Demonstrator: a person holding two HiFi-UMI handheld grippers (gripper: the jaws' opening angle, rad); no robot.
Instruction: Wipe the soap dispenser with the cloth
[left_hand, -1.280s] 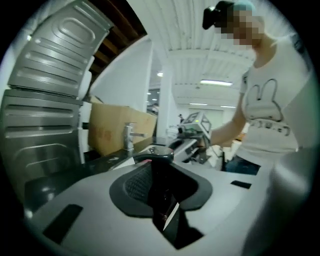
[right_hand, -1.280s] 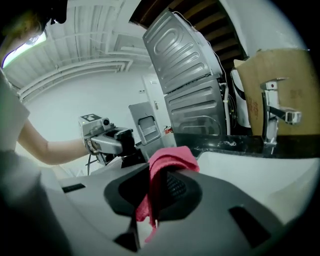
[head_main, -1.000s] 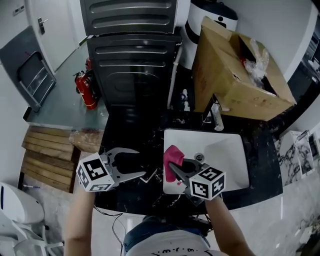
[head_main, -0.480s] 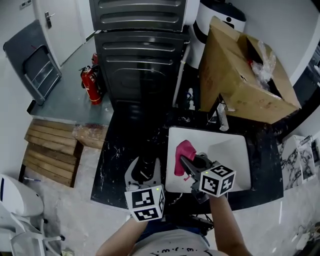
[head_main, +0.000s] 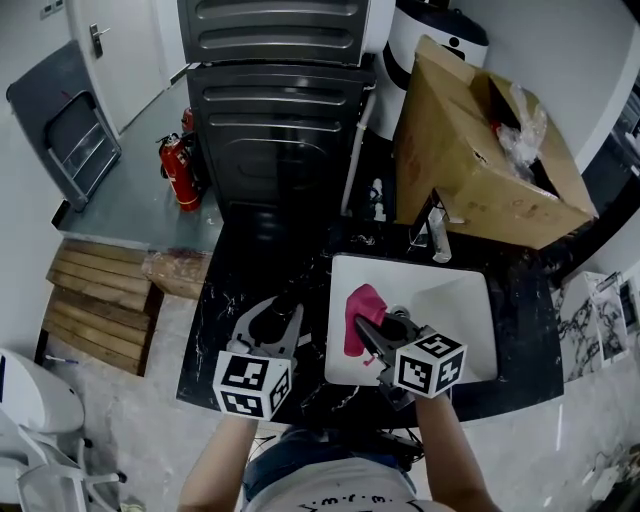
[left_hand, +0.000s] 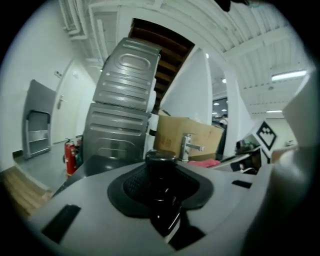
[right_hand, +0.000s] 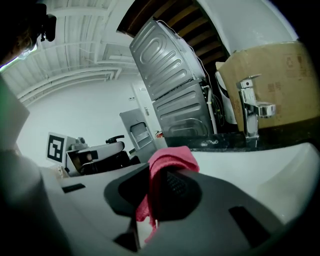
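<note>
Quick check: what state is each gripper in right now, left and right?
Left hand-held gripper: jaws have just been closing, now shut on the soap dispenser.
Right hand-held gripper: shut on the pink cloth.

I see a cardboard box at the counter's far right corner, behind the tap; a fire extinguisher stands beyond the left edge.

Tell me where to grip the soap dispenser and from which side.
Take the dispenser by its round body under the cap, coming in level from the front of the counter. It stands upright and slim, so the fingers fit on opposite sides. The left gripper has just been closing its jaws there, with the dispenser between them.
</note>
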